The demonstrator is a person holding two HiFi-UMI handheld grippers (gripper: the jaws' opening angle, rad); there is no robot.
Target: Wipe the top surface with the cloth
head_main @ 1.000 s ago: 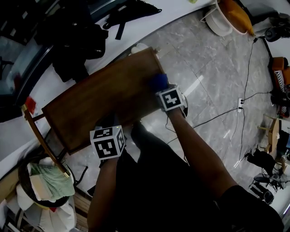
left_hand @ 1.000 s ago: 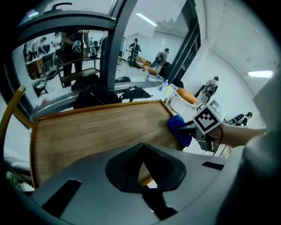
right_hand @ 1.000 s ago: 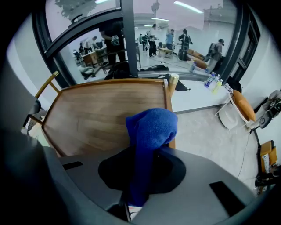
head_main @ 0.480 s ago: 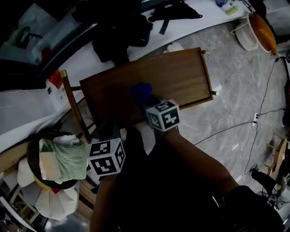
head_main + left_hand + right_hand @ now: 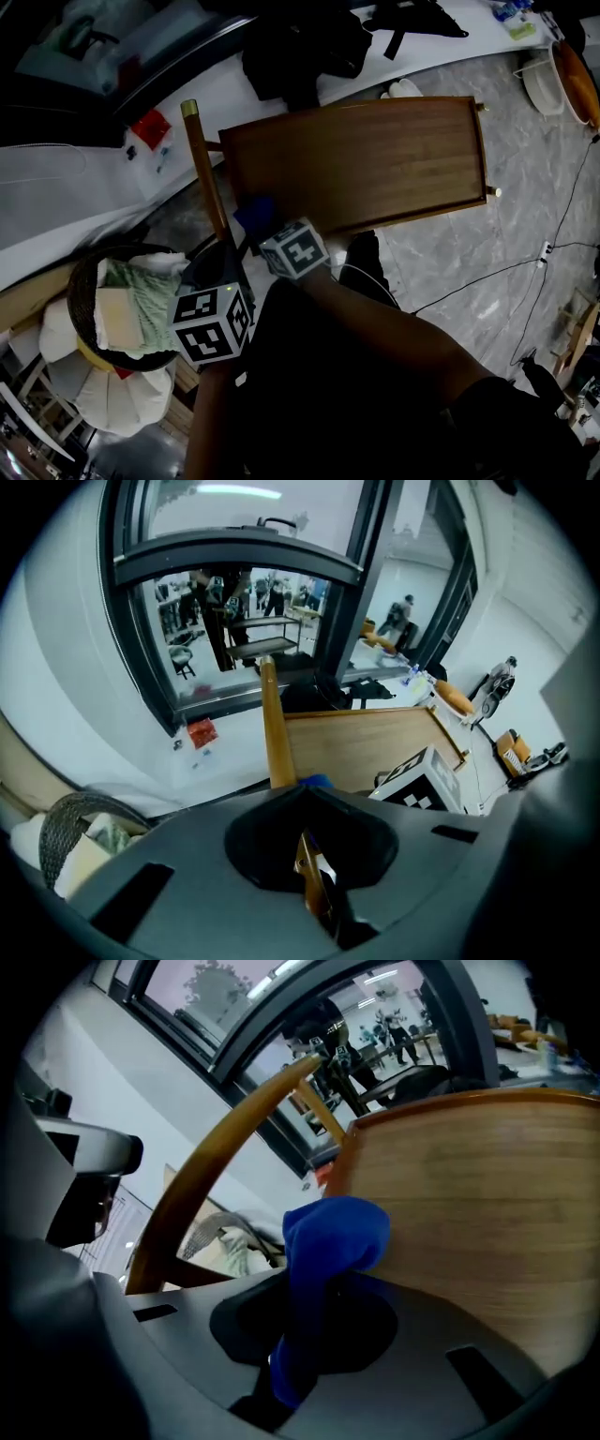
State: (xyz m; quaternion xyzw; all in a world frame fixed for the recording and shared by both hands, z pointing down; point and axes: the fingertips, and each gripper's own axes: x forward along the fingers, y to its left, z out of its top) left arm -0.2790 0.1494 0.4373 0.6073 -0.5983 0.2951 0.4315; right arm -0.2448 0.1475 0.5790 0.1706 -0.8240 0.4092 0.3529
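Observation:
The brown wooden table top (image 5: 366, 159) fills the middle of the head view. A blue cloth (image 5: 254, 217) rests at its near left corner, and my right gripper (image 5: 266, 231) is shut on it. In the right gripper view the cloth (image 5: 330, 1241) bulges out of the jaws against the wooden top (image 5: 478, 1194). A wooden bar (image 5: 204, 169) with a brass tip runs along the top's left side. My left gripper (image 5: 217, 274) sits at the bar's near end, its jaws shut on the wood (image 5: 309, 878).
A round basket (image 5: 86, 281) with a green cloth and other items stands at the lower left. Black bags (image 5: 300, 47) lie on the white ledge behind the table. Cables (image 5: 487, 272) cross the marble floor on the right, near a white tub (image 5: 542, 84).
My right gripper has dragged the blue cloth across the top, from its far right part to the near left corner. The left gripper has kept its hold on the bar.

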